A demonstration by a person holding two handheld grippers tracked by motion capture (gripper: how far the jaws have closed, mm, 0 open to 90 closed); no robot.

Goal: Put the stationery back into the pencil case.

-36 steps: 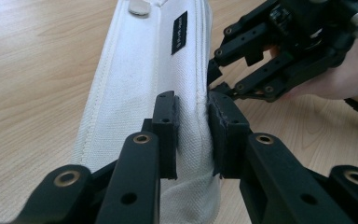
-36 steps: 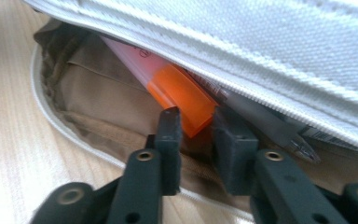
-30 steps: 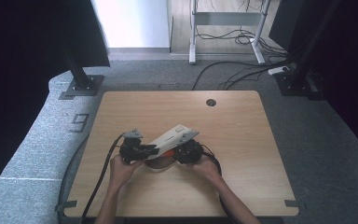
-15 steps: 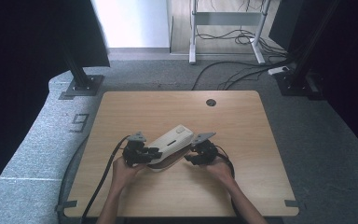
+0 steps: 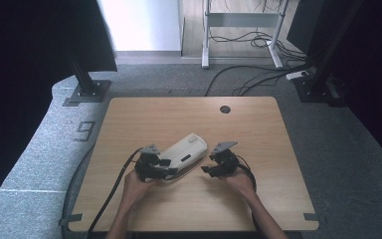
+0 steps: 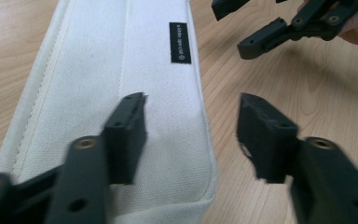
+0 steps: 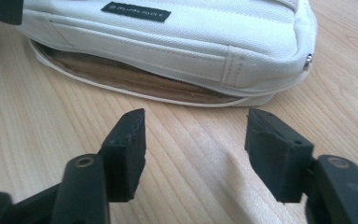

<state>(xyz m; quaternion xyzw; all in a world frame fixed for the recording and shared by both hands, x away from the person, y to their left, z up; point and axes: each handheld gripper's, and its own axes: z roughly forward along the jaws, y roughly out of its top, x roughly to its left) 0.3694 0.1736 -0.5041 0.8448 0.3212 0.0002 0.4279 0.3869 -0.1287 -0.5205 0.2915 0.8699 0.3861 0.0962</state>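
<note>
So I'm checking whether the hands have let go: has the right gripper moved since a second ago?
Yes. The right gripper has slid right, away from the white pouch toward the table's right edge; its jaws have just been opening, nothing between them.

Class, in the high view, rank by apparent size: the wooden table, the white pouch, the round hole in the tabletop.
1. Wooden table
2. White pouch
3. Round hole

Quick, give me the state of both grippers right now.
Left gripper: open, fingers just spread over the white pouch, gripping nothing.
Right gripper: open, fingers just spread, nothing between them, short of the pouch.
</note>
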